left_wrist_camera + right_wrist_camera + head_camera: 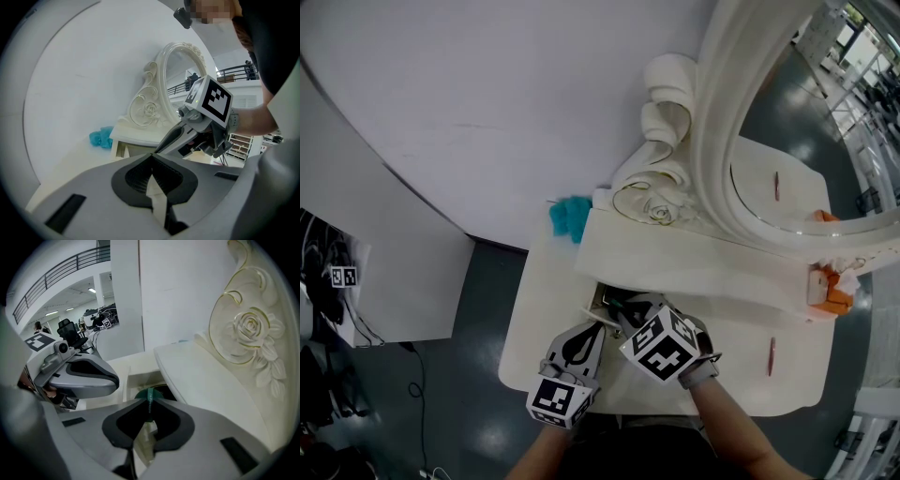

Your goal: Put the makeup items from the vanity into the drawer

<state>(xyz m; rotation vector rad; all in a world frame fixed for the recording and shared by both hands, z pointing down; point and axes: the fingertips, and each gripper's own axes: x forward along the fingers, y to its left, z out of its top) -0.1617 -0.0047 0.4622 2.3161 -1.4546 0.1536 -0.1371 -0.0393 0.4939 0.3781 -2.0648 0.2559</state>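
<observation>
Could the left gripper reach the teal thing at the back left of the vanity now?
Probably yes. The teal thing lies in the open on the vanity top, and nothing stands between it and the left gripper. Its jaws are shut and empty, so they must open first.

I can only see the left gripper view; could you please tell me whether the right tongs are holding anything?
Observer: Yes, the right gripper view shows the right tongs shut on a thin green item.
Operator: Thank you. Is any other makeup lying out?
Observer: The head view shows a slim red pencil lying on the tabletop, to the right of the right tongs.
Operator: Anything else?
Observer: Some orange things sit at the tabletop's right edge beside the mirror; I cannot tell what they are.
</observation>
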